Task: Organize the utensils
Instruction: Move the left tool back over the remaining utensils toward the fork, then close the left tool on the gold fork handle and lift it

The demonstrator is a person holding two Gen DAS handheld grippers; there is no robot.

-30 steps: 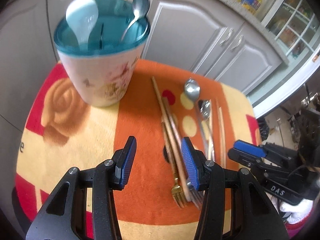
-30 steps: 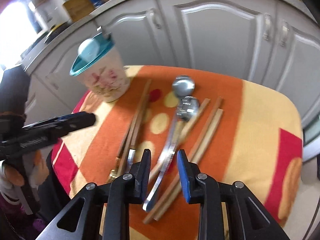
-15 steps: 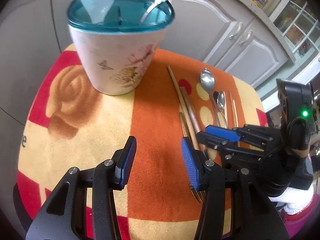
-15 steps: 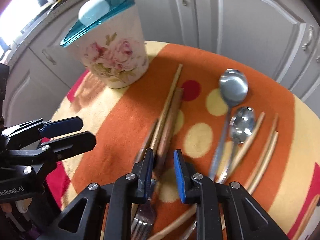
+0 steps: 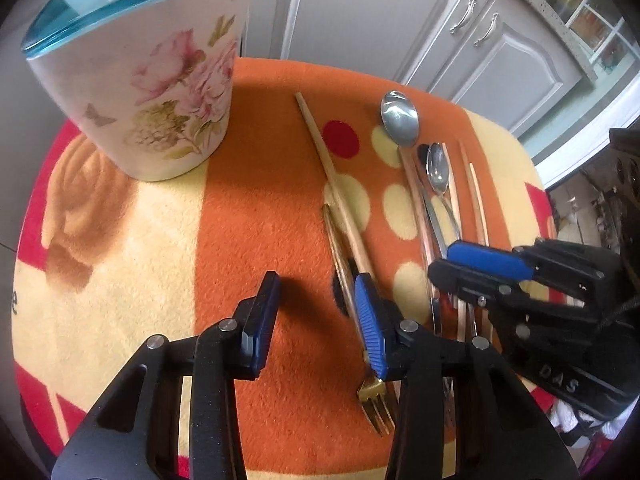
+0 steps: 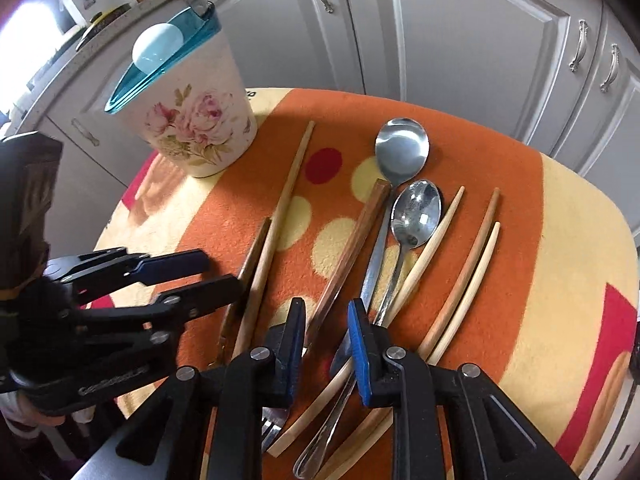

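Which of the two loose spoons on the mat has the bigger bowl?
The far spoon, nearer the cabinets. Its bowl is rounder and wider; the other spoon lies just below and right of it, with a narrower oval bowl.

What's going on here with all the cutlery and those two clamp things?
A person is sorting utensils with a hand-held gripper in each hand. Spoons, chopsticks and a gold fork lie on the cloth beside a flowered holder. The left gripper, its jaws just closing, hovers by the fork; the right gripper straddles a brown stick. Neither holds anything yet.
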